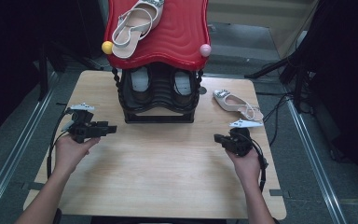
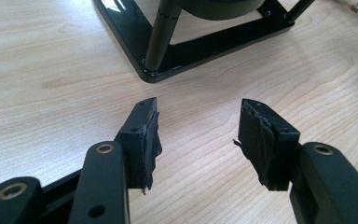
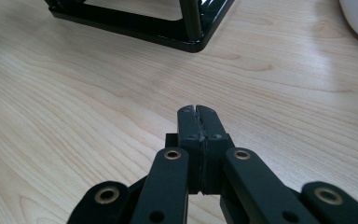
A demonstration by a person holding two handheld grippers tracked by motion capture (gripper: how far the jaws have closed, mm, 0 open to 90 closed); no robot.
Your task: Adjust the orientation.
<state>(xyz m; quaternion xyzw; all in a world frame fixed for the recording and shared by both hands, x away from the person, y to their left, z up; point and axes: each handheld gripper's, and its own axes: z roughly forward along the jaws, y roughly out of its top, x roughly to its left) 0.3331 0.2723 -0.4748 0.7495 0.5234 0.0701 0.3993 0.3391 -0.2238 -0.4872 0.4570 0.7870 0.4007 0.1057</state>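
Note:
A shoe rack with a red wavy top shelf (image 1: pixel 177 32) and a black frame (image 1: pixel 158 114) stands at the table's back middle. One cream sandal (image 1: pixel 135 25) lies on the red shelf. A matching sandal (image 1: pixel 237 105) lies on the table to the rack's right. A pair of dark shoes (image 1: pixel 161 84) sits on the lower shelf. My left gripper (image 1: pixel 112 128) (image 2: pixel 198 126) is open and empty, just left of the rack's base (image 2: pixel 177 60). My right gripper (image 1: pixel 216 138) (image 3: pixel 198 112) is shut on nothing, hovering over bare wood in front of the loose sandal.
The wooden table (image 1: pixel 168 172) has open room in front of the rack. A yellow ball (image 1: pixel 107 47) and a pink ball (image 1: pixel 205 50) cap the rack's front posts. Metal rails and cables run along the floor on both sides.

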